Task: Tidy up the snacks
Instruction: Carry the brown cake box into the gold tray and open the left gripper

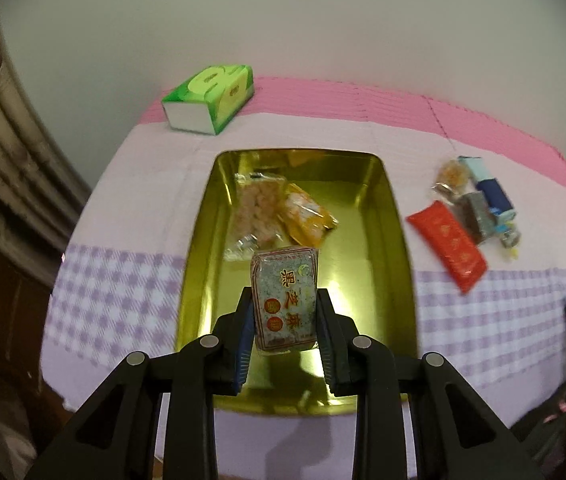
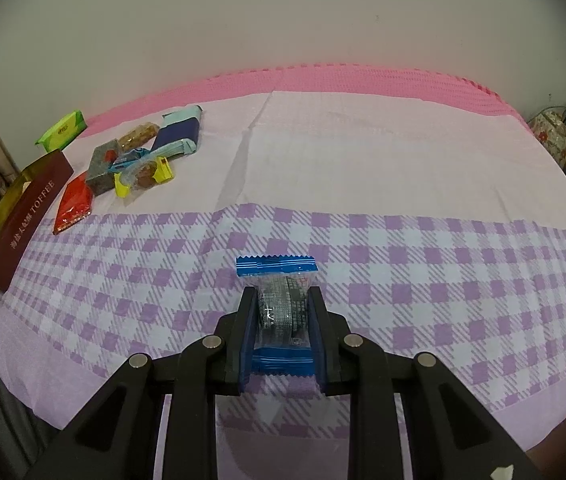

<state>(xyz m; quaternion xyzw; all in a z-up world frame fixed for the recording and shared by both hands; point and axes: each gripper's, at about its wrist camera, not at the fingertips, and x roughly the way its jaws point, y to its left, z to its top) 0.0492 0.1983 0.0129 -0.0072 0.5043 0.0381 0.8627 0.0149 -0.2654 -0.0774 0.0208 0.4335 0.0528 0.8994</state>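
A: Well, looked at the left gripper. Squeezed shut on a gray sesame snack, upright between the pads. Hung right over the gold tin, near its front end.

B: And saw inside the tin? Already held two snacks: a pale clear one and an orange one, side by side at the back.

A: Yes. Looked like the dropping-in step. Best to lower gently into the bare front part, then open wide, not toss. Could slide on shiny metal otherwise.

B: Checked the right gripper too. Pinched tight on a blue-edged snack, above the purple checked cloth, not over the tin.

A: Better to keep that one squeezed and waiting, out of the way.

B: Spotted the leftover pile farther back on the cloth, beside the tin's brown side. Red packet at its near edge, nearest the tin. Green tissue pack behind, well apart.

A: Plenty left, probably. Should go one at a time, flat, not stacked on the others.
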